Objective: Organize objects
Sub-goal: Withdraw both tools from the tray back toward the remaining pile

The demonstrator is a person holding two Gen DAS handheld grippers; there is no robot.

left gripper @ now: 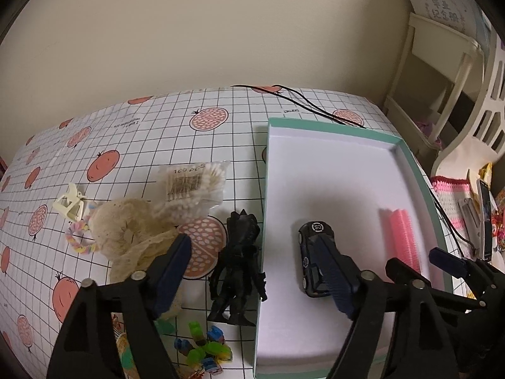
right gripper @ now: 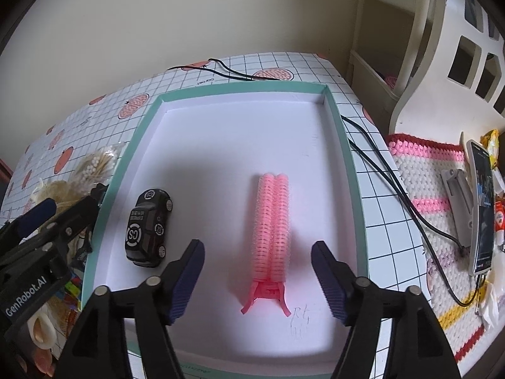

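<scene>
Fingers of both grippers stand spread and hold nothing. On the left gripper, one finger hangs over the clutter on the table and the other over the black toy car, so the span straddles the left wall of the teal-rimmed box. Between those fingers, outside the box and just beside its wall, lies the black toy figure, and I judge it the next thing to be lifted.

To do that well, the left gripper should slide left until both fingers clear the box wall, close on the figure's torso rather than its thin limbs, then lift high enough to pass over the rim. It should set the figure down in the bare far half of the box, apart from the car.

The right gripper hovers low over the near end of the box, pointing far, its gap centred on the pink hair-roller clip lying lengthwise on the box floor. Nothing is pinched there. The cream scrunchie, the cotton-swab bag and the small coloured blocks wait on the table to the left.
</scene>
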